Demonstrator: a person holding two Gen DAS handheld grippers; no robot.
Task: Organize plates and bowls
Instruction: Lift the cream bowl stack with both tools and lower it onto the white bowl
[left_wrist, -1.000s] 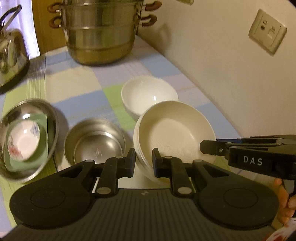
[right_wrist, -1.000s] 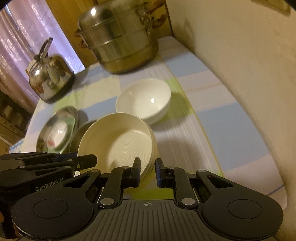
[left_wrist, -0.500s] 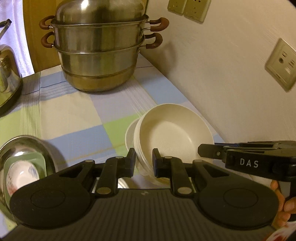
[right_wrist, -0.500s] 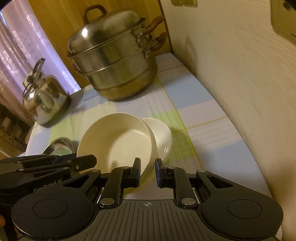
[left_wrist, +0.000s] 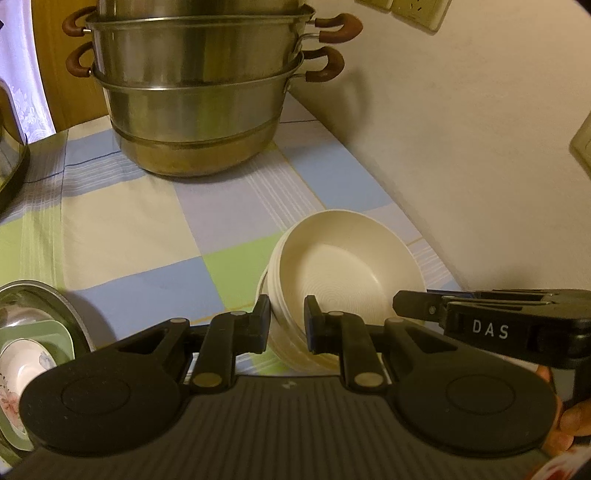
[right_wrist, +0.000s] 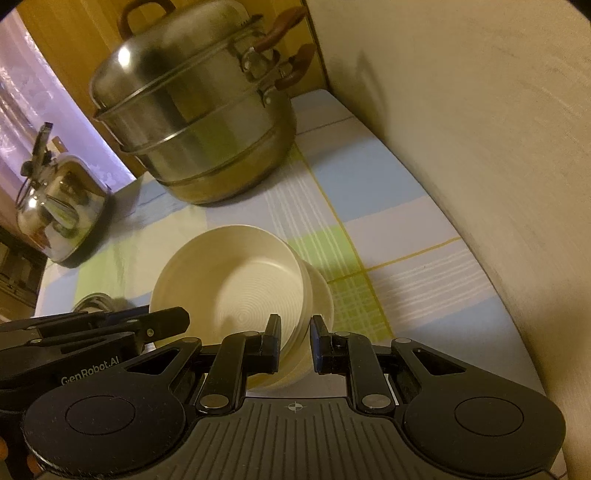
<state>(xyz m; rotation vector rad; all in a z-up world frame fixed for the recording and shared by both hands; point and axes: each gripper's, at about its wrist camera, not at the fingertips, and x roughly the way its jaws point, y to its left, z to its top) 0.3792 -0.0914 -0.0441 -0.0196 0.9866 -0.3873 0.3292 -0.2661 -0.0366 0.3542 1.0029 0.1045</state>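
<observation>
While both tools (left_wrist: 287, 318) (right_wrist: 294, 341) clamp cream bowl stack (left_wrist: 347, 266), labels read "DAS", "GenRobot.AI".

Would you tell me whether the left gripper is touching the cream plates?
Touching: the left wrist view shows the left gripper with both pads clamped on the cream plates' near rim.

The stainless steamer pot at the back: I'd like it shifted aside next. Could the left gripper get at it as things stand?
Probably not yet. The left gripper is shut on the rim of the cream plate stack, as is the right gripper. The cloth up to the steamer pot looks free.
</observation>
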